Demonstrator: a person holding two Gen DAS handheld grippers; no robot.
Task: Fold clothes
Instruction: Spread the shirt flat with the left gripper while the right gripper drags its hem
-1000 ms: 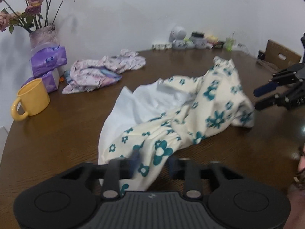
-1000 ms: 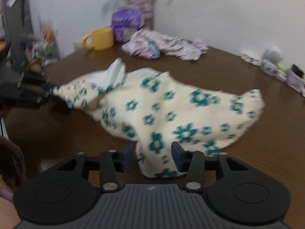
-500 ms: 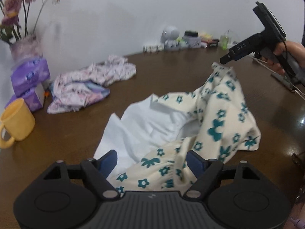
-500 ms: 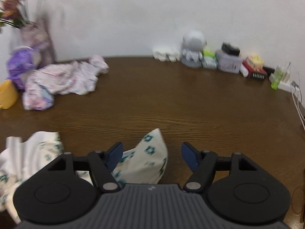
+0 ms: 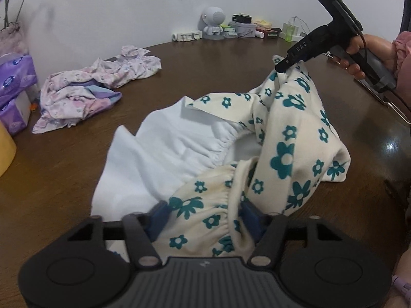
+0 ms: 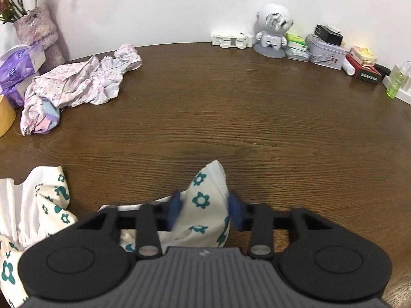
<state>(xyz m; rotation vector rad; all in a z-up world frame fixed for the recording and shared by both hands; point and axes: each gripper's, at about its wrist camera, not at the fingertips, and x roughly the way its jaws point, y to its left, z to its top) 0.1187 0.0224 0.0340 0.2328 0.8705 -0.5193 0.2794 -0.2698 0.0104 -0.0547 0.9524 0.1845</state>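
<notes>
left wrist view, item one: floral garment (image 5: 282,154), cream cloth with teal flowers, white lining turned out, elastic gathered waistband. it lies crumpled in the middle of the worktop (image 5: 205,71), one corner lifted toward the right.
handling, judged: light, soft, limp; it will sag and bunch between two holds and has no stiffness to keep a crease until pressed flat. not fragile. the gathered band (image 5: 218,205) and the corners look the surest places to take hold, since they are thicker than the loose panel.
item two: left hand-held gripper (image 5: 205,218), jaws closing, gathered waistband between the blue pads.
item three: right hand-held gripper (image 6: 204,211), jaws closing on a raised corner of the garment; in the left wrist view its tip pinches that corner aloft, held in a person's hand (image 5: 364,54).
item four: worktop, dark brown wood grain, glossy, rounded edge; smooth enough for cloth to slide.
item five: second garment (image 6: 77,84), pale pink print, heaped at far left.
item six: purple tissue packs (image 6: 18,69), yellow mug (image 6: 6,118), vase (image 6: 38,30).
item seven: small white robot figure (image 6: 273,30), tins and bottles along the white wall.
</notes>
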